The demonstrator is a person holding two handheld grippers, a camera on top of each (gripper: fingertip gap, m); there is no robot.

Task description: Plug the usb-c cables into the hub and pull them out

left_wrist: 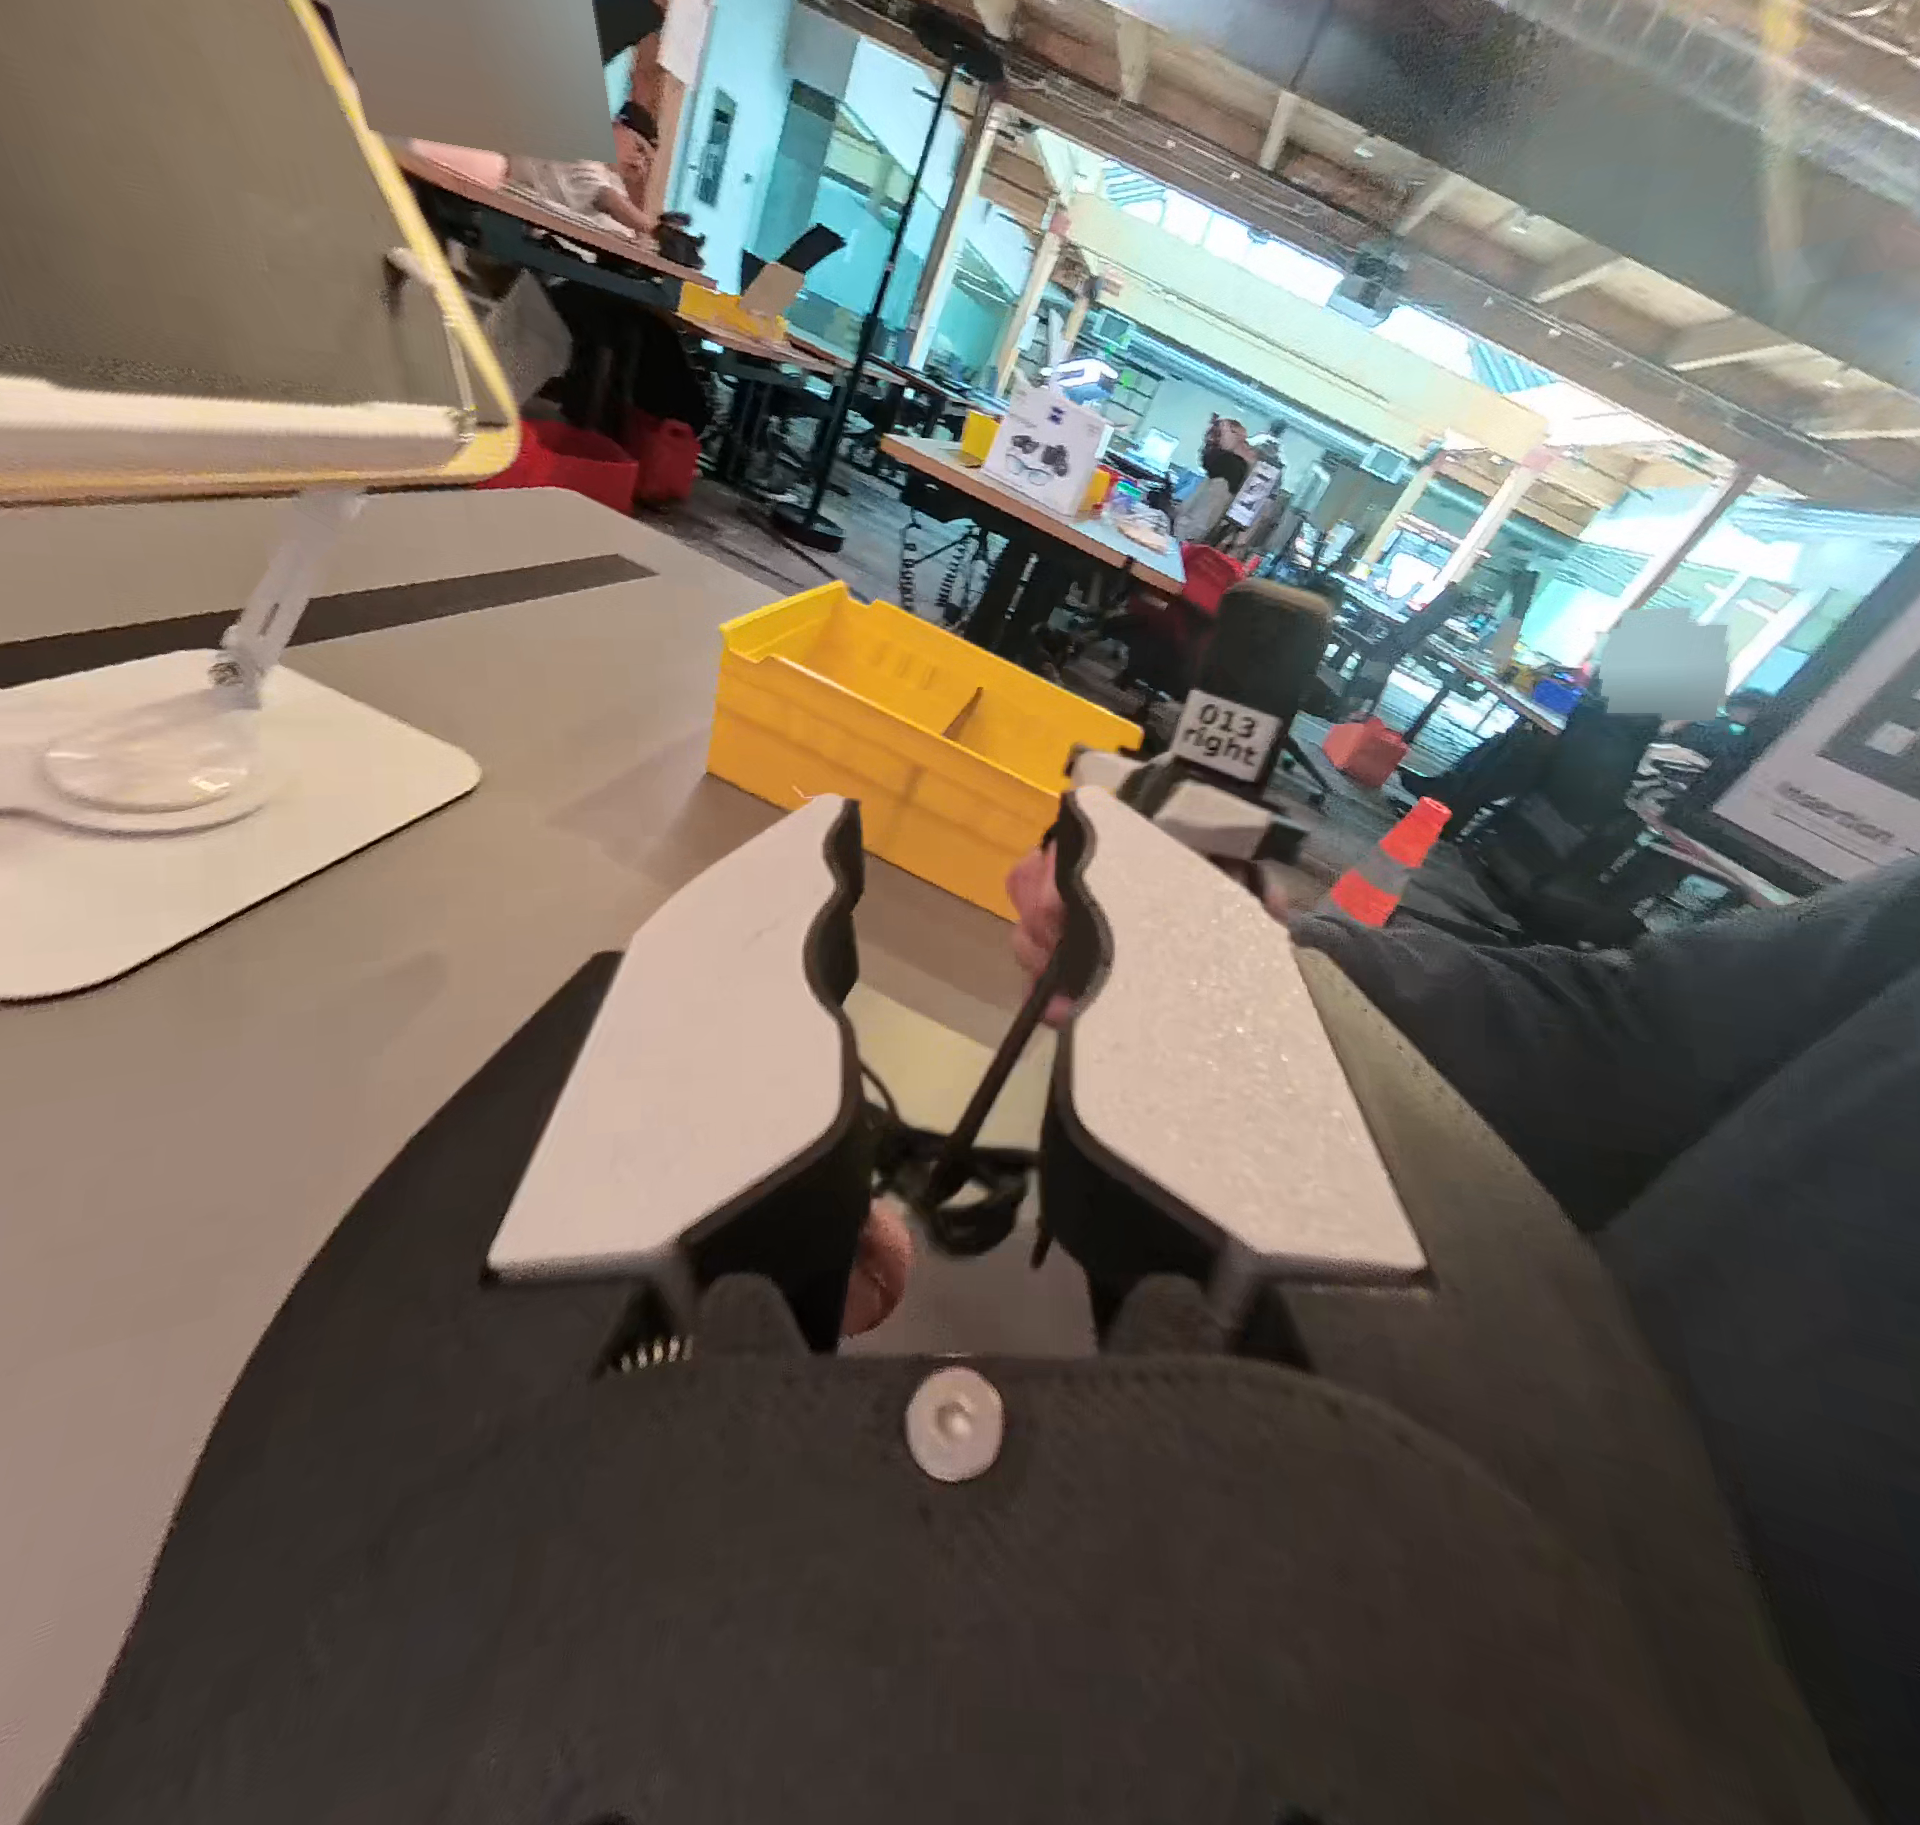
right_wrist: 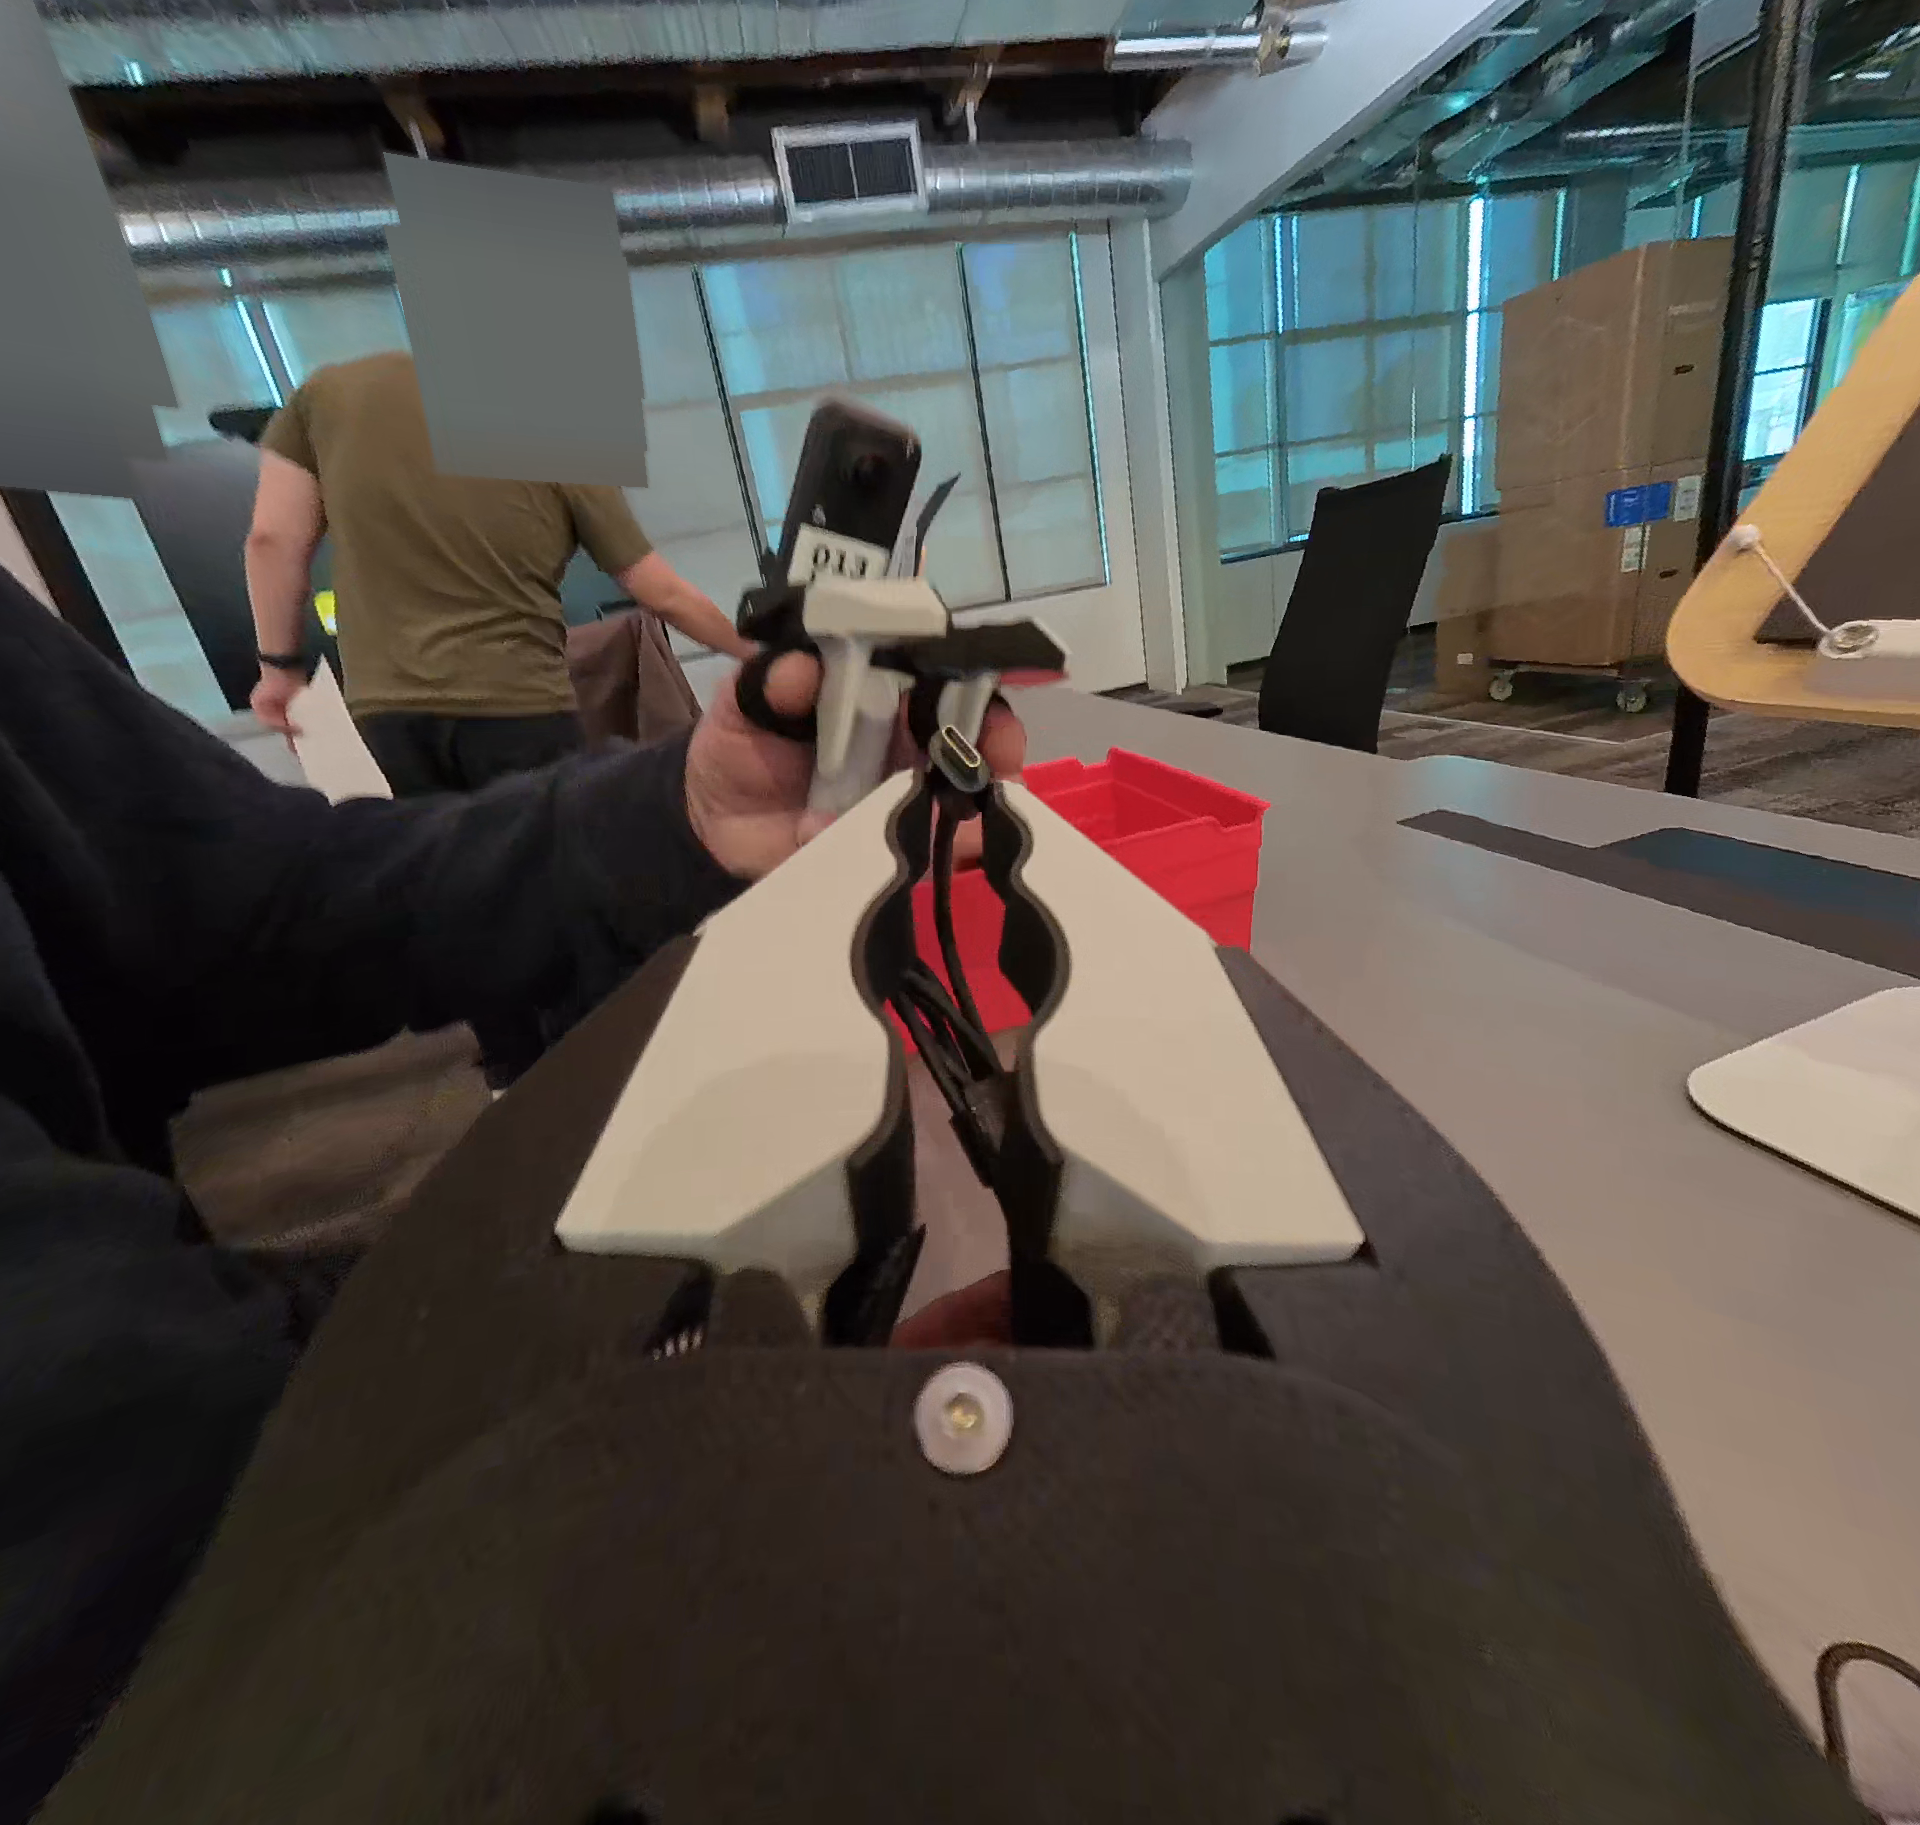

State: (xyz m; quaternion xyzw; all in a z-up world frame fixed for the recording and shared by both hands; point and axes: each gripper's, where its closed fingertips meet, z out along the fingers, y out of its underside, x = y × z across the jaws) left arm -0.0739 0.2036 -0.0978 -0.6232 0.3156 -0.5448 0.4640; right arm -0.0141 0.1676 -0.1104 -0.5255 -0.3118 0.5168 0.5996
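a grey table [right_wrist: 1455,944] is seen bearing a yellow bin [left_wrist: 883,736] and a red bin [right_wrist: 1164,830]. the left gripper [left_wrist: 961,840] is held apart (a black cable [left_wrist: 997,1079] crosses its gap). the right gripper [right_wrist: 951,809] is clamped on a usb-c cable [right_wrist: 961,752].

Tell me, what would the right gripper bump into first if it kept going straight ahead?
Probably the other handheld gripper and the hand holding it, just beyond the right gripper; depth is unclear.
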